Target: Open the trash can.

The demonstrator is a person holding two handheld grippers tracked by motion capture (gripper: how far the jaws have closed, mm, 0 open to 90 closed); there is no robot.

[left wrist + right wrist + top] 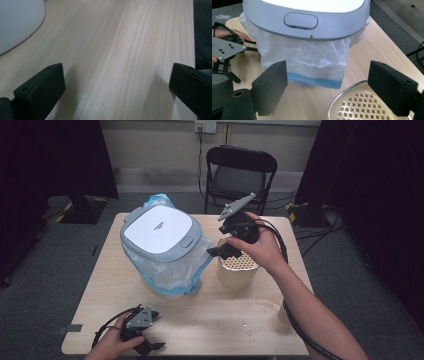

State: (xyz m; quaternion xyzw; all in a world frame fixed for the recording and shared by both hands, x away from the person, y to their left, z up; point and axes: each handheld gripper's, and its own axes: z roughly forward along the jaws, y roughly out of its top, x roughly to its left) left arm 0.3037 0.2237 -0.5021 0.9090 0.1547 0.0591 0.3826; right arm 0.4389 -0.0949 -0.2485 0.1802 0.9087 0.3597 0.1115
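Observation:
A grey-rimmed bin with a white lid (159, 231) stands mid-table, lined with a white and blue bag (167, 272). Right of it is a beige tub with a perforated top (239, 269). My right gripper (219, 251) hovers open over the tub's left edge, pointing at the bin. In the right gripper view the bin's rim (307, 32), the bag (312, 60) and the perforated top (359, 105) lie ahead of my open right gripper (329, 75). My left gripper (156, 330) rests open at the near-left corner, also seen as the left gripper (117, 75) over bare table (120, 37).
A black folding chair (240, 170) stands behind the table, with cables on the floor to its right. A wet patch (265, 305) marks the near-right tabletop beside the right forearm. The other hand's gripper (225, 75) sits left of the bin in the right gripper view.

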